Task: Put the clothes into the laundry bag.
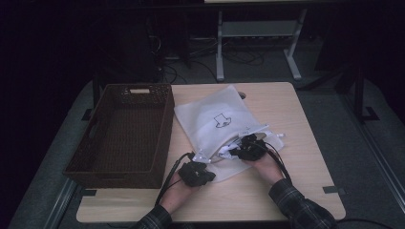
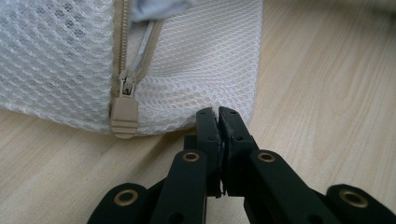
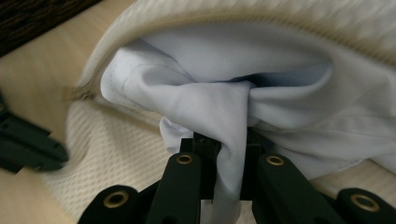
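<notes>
Wooden table [image 1: 286,186] — one basket [image 1: 122,136], one mesh bag [image 1: 215,119], two claws.

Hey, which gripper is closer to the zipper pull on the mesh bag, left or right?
Left. The left gripper pinches the mesh bag edge just beside the zipper pull. The right gripper grips pale blue cloth at the bag's opening, farther off.

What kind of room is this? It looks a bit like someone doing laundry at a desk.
Probably a lab or workshop, not a home. A bare wooden table stands on grey floor with a metal-framed bench and loose cables behind, and the person works a mesh laundry bag beside a wicker basket using hand-held grippers.
</notes>
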Demonstrator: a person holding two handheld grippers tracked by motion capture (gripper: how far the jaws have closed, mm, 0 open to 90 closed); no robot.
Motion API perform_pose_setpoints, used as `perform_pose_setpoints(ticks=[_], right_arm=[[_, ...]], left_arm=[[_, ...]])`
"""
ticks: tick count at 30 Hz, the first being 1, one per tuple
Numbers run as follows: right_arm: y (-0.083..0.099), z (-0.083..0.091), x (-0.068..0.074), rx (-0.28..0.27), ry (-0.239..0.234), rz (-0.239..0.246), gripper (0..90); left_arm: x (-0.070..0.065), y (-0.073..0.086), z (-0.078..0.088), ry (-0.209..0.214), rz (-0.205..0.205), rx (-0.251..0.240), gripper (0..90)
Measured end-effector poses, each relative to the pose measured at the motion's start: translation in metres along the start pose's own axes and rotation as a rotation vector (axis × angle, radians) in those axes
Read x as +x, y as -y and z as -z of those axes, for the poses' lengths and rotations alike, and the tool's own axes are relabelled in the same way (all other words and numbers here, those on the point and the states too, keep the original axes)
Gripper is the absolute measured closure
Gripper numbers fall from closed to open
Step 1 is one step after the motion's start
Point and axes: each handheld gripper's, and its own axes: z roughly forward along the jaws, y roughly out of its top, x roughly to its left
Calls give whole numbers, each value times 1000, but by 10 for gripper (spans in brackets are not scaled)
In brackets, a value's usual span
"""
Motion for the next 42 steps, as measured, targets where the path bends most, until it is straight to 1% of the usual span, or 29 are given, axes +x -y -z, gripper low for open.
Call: perform_pose_setpoints(ticks=[1,2,3,7,11,14,15,17,19,22,24,26,28,30,31,34,36,39,42], right_arm=[[-3,-3,-3,-16,20,-2,828],[-4,-6,-6,-27,27,-4,828],[-5,-9,-8,-29,33,-14,828],[-13,-18,-13,-56,71,-14,828],[-19,-28,-18,-79,101,-32,828],[-21,-33,-20,-92,112,-28,819],[-21,-33,-21,-93,109,-25,810],[-20,-30,-21,-88,102,-23,760],[-19,-24,-19,-78,90,-9,678],[-15,-10,-14,-55,71,44,569],[-11,1,-13,-50,47,74,531],[-7,15,-14,-52,11,79,495],[-2,31,-15,-58,7,88,478],[5,46,-19,-68,18,88,460],[8,54,-22,-67,37,86,446],[19,74,-40,-78,75,58,407],[26,85,-51,-77,104,38,392],[36,94,-67,-89,137,-5,382],[46,93,-80,-73,161,-48,379]], left_arm=[[0,0,0,0,0,-1,878],[0,0,0,-1,0,-1,878],[0,0,0,-1,0,-1,878],[0,0,0,1,4,-2,878],[0,0,0,1,4,-3,877],[0,1,0,1,4,-7,877],[0,1,0,0,4,-5,876],[-1,1,0,-1,4,-8,876],[-1,1,0,-1,5,-11,876],[-1,1,0,-1,5,-10,875],[-1,1,0,-4,2,-8,874],[-1,1,0,-8,-4,-4,873],[-1,1,0,-5,0,-6,872],[-1,1,0,-2,3,-9,872],[0,1,0,-1,5,-9,872],[0,1,0,0,11,-8,870],[0,1,0,-4,8,-7,867],[-1,0,0,-10,3,-1,865],[-3,0,0,-20,-7,1,864]])
